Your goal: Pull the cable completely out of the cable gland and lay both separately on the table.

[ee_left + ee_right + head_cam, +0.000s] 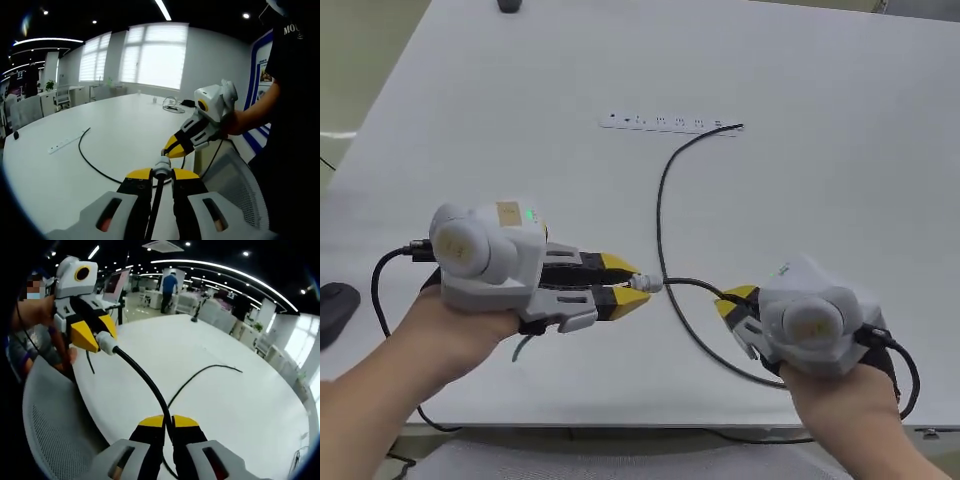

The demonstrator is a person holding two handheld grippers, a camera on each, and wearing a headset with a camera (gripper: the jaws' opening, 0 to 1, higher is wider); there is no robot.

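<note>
Both jaws clamped | left gripper (632,285) on cable gland (645,284) | right gripper (728,300) on cable (659,210) near cable gland | I fear cable slipping through right jaws if gland binds.

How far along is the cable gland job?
Done: both parts are gripped. In hand: the left gripper is shut on the white cable gland, the right gripper on the black cable. Left: the cable runs through the gland; pull it free, then lay both on the table.
</note>
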